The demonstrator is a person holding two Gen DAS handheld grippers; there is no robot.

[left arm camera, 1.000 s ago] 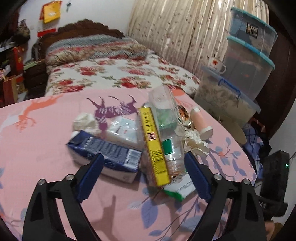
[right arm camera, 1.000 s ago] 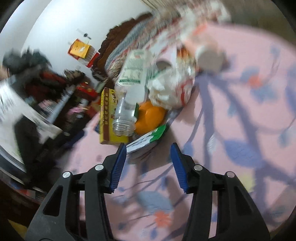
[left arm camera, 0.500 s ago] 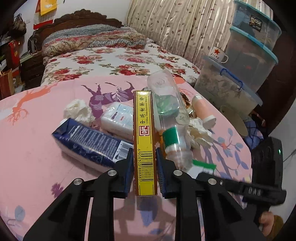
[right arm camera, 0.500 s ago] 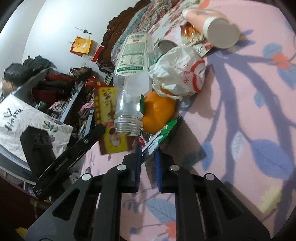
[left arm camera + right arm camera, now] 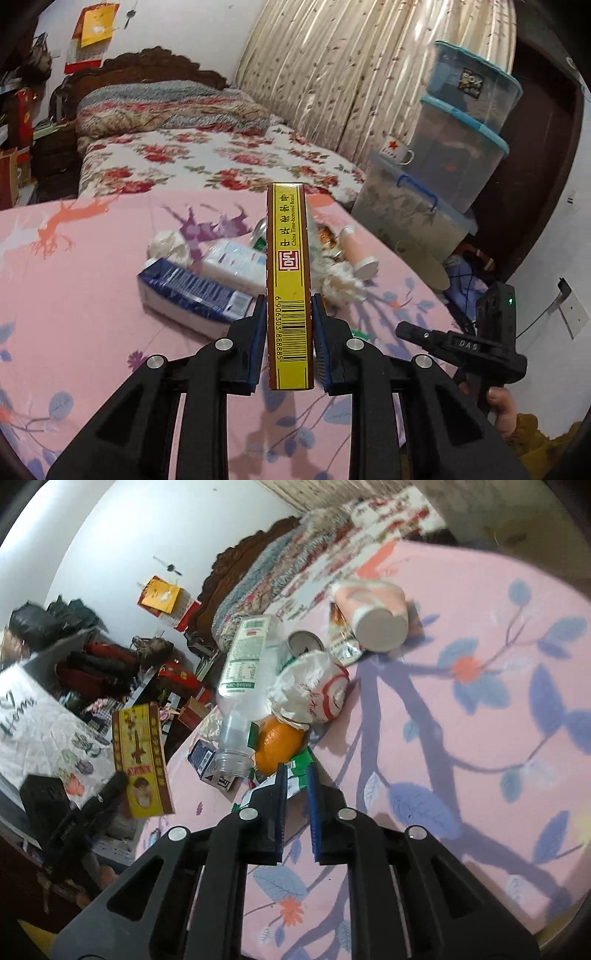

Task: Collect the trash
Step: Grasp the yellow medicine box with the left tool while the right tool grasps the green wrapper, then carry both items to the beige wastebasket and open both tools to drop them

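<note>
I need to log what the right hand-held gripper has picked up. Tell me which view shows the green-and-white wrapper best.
The right wrist view. There the green-and-white wrapper sits pinched between the pads of the right hand-held gripper, beside the orange. The left wrist view shows only a small green sliver behind the left hand-held gripper, which clamps the yellow box.

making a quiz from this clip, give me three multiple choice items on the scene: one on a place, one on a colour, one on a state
1. Where is the orange?
A. under the clear bottle's neck
B. on the bed
C. inside a storage bin

2. What colour is the spine of the box?
A. yellow
B. green
C. white

3. What is the right gripper doing?
A. standing wide open
B. pinching the green wrapper
C. holding the bottle

Key: 1 A, it sits beneath the neck; 2 A, yellow spine with barcode; 3 B, jaws closed on the wrapper.
</note>
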